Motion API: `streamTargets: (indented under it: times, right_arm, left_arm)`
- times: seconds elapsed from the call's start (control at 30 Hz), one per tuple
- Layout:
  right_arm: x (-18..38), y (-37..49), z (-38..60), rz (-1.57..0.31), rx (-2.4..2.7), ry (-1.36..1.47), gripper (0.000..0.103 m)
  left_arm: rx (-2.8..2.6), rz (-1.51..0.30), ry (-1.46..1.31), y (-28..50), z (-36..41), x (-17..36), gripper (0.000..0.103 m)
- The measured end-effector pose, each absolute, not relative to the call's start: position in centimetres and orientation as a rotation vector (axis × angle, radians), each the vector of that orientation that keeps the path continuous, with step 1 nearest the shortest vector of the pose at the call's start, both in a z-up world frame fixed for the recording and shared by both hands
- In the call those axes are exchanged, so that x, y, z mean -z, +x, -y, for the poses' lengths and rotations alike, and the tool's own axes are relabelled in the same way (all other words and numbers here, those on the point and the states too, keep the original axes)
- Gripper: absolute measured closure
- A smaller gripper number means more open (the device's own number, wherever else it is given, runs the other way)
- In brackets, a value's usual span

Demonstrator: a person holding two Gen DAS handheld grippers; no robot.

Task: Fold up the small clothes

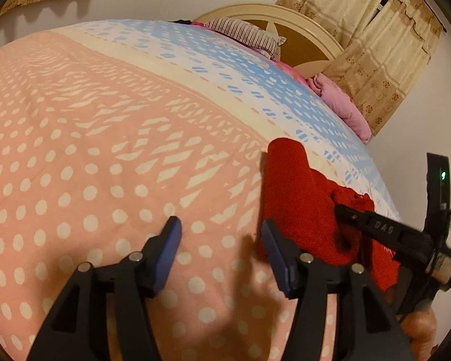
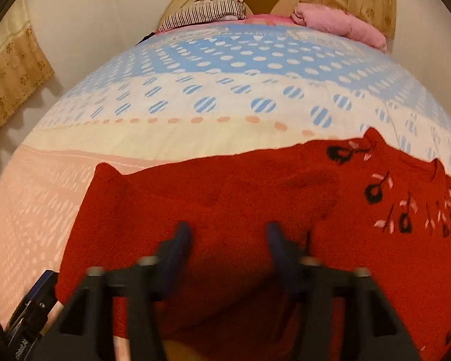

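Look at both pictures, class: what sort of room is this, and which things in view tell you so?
Most likely a bedroom. A bed with a dotted bedspread fills the view, a round headboard and striped pillow lie at its far end, and curtains hang beside it.

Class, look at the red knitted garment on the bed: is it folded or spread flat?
Partly folded. In the right wrist view the red garment has one layer lying doubled over another, and its embroidered end remains uncovered.
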State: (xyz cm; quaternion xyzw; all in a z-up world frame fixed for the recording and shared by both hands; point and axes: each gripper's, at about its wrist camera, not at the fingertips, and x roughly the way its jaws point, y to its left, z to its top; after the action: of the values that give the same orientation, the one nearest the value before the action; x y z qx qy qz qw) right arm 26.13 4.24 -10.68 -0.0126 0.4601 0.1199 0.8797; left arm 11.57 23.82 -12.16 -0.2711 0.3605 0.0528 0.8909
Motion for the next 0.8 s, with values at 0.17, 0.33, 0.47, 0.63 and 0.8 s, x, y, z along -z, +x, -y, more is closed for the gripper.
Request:
streamTargets:
  times: [0.17,0.33,0.47,0.63,0.8]
  right_arm:
    - [8.9,26.2,-2.4,-0.953,-0.311,0.086,0.095]
    - [3.4,25.2,-1.2,-0.810,-0.387,0.139,0.096]
    - [-1.6,23.5,1.7,-0.698,-0.408,0.179,0.100]
    - [-5.6,21.6,6.6,-0.576,-0.366,0.209,0.103]
    - [-4.4,21.1,9.7,-0.630,-0.362,0.277,0.102]
  left_arm:
    - [-0.111,-0.753,-0.548,11.6,-23.5,12.0,0.041]
    - [-0.117,-0.755,-0.535,11.8,-23.3,11.9,0.041]
    - [-0.130,-0.761,-0.514,12.0,-22.9,11.9,0.040]
    - [-0.142,-0.768,-0.493,12.2,-22.8,11.9,0.040]
    - [-0.151,-0.774,-0.476,12.3,-22.7,12.0,0.040]
